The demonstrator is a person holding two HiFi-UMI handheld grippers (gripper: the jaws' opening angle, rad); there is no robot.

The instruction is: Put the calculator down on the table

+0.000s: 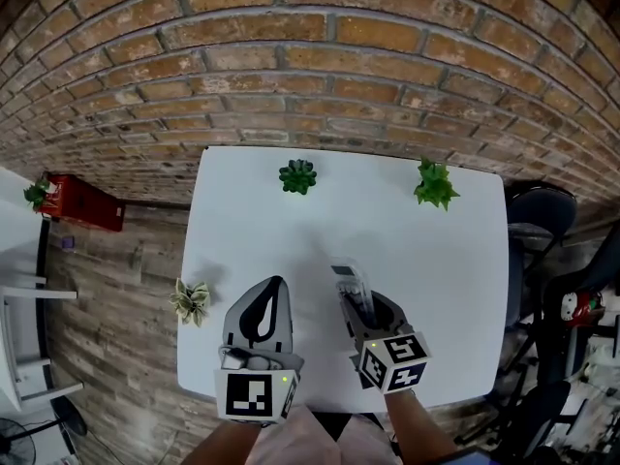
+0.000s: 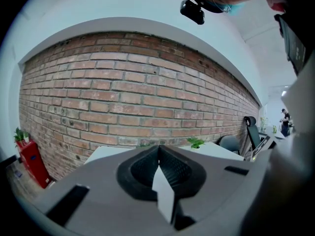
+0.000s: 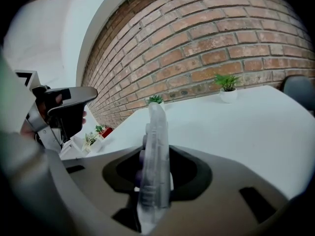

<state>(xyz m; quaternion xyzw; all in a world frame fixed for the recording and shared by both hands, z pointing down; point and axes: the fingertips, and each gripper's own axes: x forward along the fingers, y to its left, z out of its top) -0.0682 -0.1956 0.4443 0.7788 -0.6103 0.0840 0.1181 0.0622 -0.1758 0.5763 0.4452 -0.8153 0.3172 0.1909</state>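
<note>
A grey calculator (image 1: 351, 289) stands on edge between the jaws of my right gripper (image 1: 356, 310), which is shut on it above the near part of the white table (image 1: 436, 260). In the right gripper view the calculator (image 3: 153, 156) rises edge-on from between the jaws, pointing toward the far table edge. My left gripper (image 1: 263, 320) hangs beside it on the left, over the table's near left part. Its jaws meet with nothing between them, as the left gripper view shows (image 2: 158, 167).
Two small green plants (image 1: 297, 175) (image 1: 435, 184) stand along the table's far edge by the brick wall. A pale plant (image 1: 191, 301) sits at the left edge. A dark chair (image 1: 542, 216) is at the right, a red box (image 1: 85, 201) on the floor at left.
</note>
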